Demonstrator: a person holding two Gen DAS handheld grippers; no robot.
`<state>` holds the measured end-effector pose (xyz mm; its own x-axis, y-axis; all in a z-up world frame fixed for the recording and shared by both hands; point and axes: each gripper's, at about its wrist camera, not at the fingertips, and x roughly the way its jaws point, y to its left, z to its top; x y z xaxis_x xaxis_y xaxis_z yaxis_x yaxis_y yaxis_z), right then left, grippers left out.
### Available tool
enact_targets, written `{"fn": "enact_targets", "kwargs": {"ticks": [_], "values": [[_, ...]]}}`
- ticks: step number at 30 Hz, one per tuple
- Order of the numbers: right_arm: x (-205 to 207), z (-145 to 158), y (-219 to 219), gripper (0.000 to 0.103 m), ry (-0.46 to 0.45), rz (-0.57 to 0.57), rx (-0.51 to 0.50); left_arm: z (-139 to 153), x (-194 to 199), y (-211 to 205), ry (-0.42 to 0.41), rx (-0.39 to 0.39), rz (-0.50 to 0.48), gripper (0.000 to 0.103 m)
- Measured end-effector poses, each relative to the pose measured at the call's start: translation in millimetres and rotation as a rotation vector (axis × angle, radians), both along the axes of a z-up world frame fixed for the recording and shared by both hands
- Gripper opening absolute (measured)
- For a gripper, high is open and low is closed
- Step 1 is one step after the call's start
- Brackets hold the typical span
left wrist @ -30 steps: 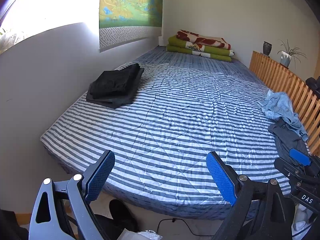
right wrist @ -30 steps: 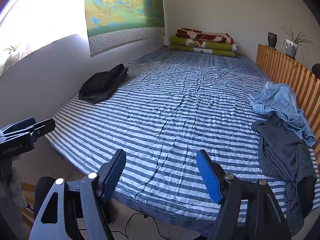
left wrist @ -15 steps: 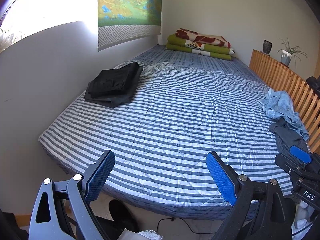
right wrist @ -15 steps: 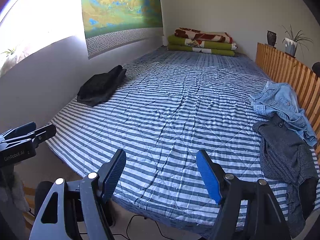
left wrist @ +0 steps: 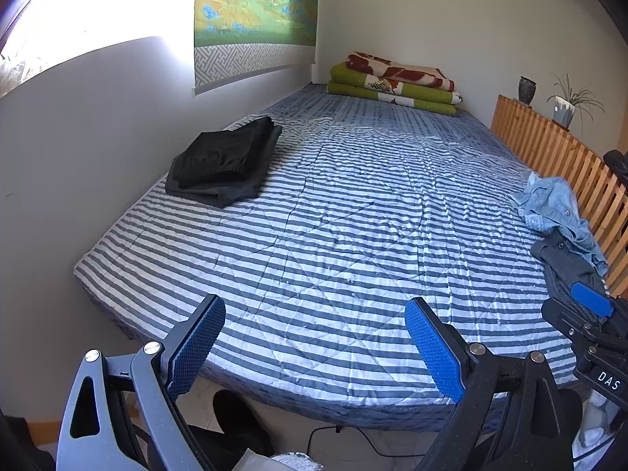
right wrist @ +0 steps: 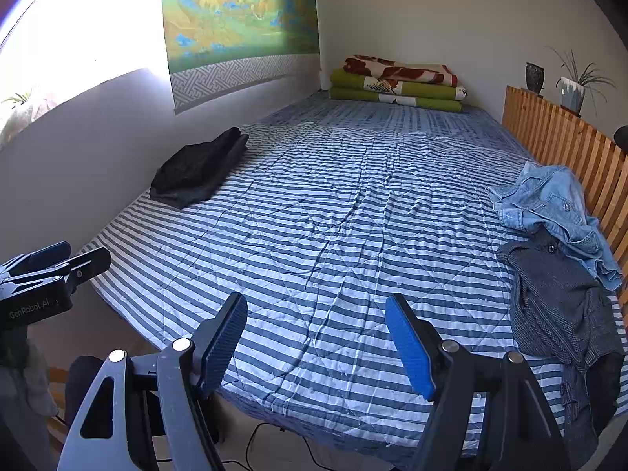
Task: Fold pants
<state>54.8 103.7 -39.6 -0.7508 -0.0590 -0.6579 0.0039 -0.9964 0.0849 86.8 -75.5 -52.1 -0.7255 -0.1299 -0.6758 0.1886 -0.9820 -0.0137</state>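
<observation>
Both claws hang over the near edge of a bed covered with a blue-and-white striped quilt [left wrist: 353, 235]. The left gripper [left wrist: 314, 345] has its blue-padded jaws spread wide with nothing between them, only quilt showing in the gap. The right gripper [right wrist: 316, 347] is likewise wide apart and empty.

Ahead of the left claw and off to its left, close by the wall, lies a neat stack of folded dark pants [left wrist: 225, 161], a black piece resting on a dark grey one. To the right of the right claw, near the wooden slatted bed rail [right wrist: 569, 145], sits a crumpled pile: a dark grey garment [right wrist: 557, 302] nearest the claw, with a light blue denim garment [right wrist: 549, 200] just beyond and partly overlapping it. Whether either is a pair of pants I cannot tell.

Far ahead of both claws, at the bed's far end, folded green and red blankets [right wrist: 396, 82] are stacked against the wall
</observation>
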Motion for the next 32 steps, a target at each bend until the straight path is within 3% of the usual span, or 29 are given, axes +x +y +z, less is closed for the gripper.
{"fn": "enact_targets", "kwargs": {"ticks": [19, 32], "values": [[-24.6, -16.0, 5.3, 0.069, -0.035, -0.010, 0.007, -16.8, -37.6, -0.1, -0.008, -0.006, -0.028, 0.095], [-65.1, -40.4, 26.7, 0.069, -0.065, -0.093, 0.022, -47.1, -120.8, 31.8, -0.043, -0.020, -0.148, 0.095]]}}
